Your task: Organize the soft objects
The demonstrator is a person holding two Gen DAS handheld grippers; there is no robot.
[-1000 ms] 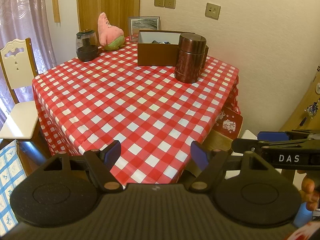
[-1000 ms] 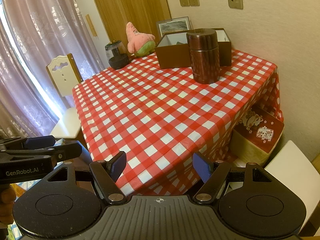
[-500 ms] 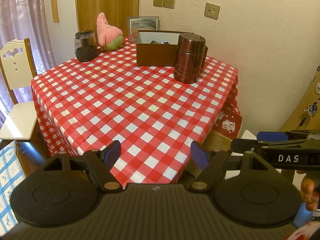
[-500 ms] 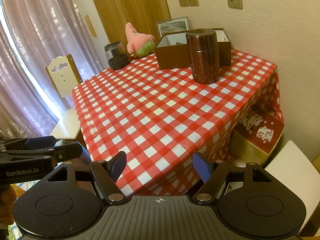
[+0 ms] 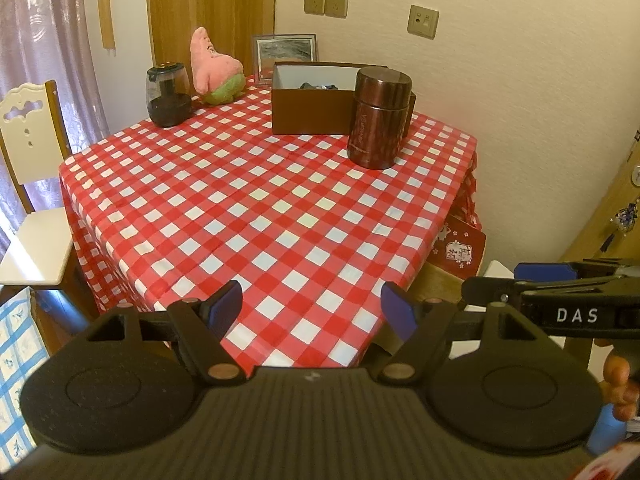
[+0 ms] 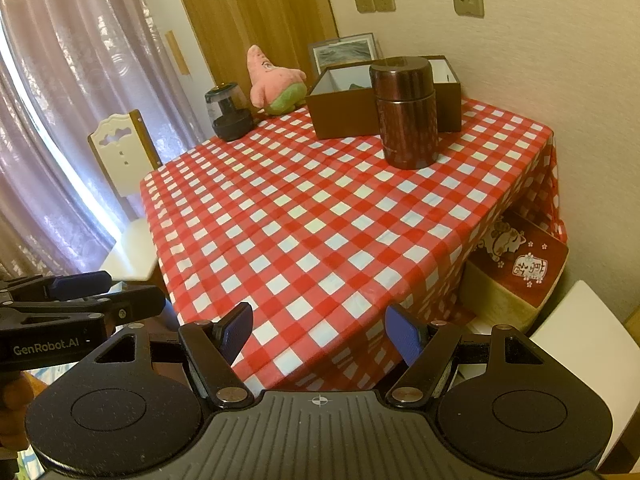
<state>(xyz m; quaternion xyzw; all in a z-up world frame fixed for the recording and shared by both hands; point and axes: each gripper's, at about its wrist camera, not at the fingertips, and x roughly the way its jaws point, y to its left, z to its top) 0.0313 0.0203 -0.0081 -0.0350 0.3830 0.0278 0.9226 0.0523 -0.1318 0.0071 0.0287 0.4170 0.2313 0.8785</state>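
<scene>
One soft thing: pink star plush (image 5: 214, 68), far corner of bench (image 5: 280, 208).
Feel: light, squashy.
Hold: round belly.
Jaws: both pairs spread, empty.

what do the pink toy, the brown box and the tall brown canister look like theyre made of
Pink toy: plush fabric, matte and fuzzy, with a rounded, slumped shape.
Brown box: probably cardboard, matte brown outside, pale inside, with thin straight walls.
Tall brown canister: likely metal, though coated plastic is possible; glossy dark brown, with light streaks down its side.
</scene>
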